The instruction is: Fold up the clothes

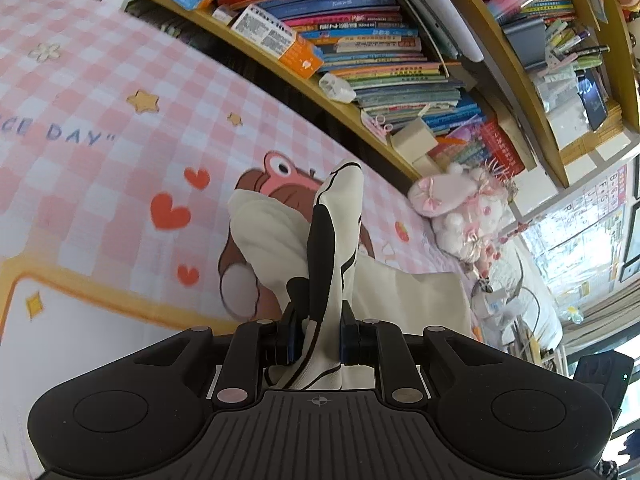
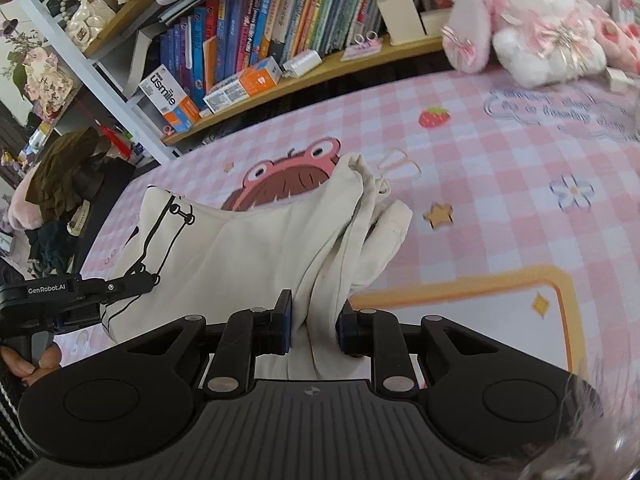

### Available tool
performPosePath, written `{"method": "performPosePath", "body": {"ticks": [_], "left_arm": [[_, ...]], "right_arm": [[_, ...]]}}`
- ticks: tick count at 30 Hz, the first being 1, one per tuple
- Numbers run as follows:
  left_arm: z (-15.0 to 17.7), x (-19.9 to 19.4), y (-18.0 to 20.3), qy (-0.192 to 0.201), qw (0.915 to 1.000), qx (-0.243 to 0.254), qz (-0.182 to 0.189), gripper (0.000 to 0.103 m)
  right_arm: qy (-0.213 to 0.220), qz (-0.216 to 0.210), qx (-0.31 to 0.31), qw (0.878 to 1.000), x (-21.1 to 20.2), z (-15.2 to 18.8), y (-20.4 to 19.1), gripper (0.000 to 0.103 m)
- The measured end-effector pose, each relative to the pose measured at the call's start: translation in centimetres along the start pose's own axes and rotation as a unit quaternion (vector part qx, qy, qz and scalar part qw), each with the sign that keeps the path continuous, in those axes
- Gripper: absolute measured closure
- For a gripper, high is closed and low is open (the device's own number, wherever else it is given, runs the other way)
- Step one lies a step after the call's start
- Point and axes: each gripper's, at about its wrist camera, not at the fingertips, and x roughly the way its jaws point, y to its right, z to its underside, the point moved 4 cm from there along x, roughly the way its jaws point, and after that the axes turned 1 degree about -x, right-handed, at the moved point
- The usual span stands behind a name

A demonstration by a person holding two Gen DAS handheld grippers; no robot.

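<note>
both grippers, left gripper (image 1: 316, 344) and right gripper (image 2: 314, 330), are clamped on the cream garment (image 2: 256, 256) hanging over the frog print (image 2: 292, 172) on the bed; I'd keep both edges level while laying it flat

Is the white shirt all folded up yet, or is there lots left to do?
Not yet. Done so far: both grippers have hold of it. The left gripper and right gripper are each shut on the white shirt, which hangs bunched above the pink checked sheet. Left to do: spread it flat and fold it.
</note>
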Motion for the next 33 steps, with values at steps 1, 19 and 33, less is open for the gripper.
{"method": "performPosePath", "body": {"ticks": [1, 19, 33], "left_arm": [[-0.5, 0.1, 0.0, 0.002, 1.0, 0.003, 0.0, 0.086], [-10.3, 5.1, -0.1, 0.047, 0.9983, 0.029, 0.02, 0.086], [-14.9, 9.7, -1.4, 0.05, 0.9981, 0.031, 0.021, 0.086]], "right_arm": [[0.002, -0.001, -0.002, 1.0, 0.2, -0.4, -0.1, 0.084], [0.059, -0.016, -0.044, 0.997, 5.5, -10.8, -0.3, 0.084], [0.064, -0.019, -0.039, 0.997, 10.2, -15.2, 1.2, 0.084]]}}
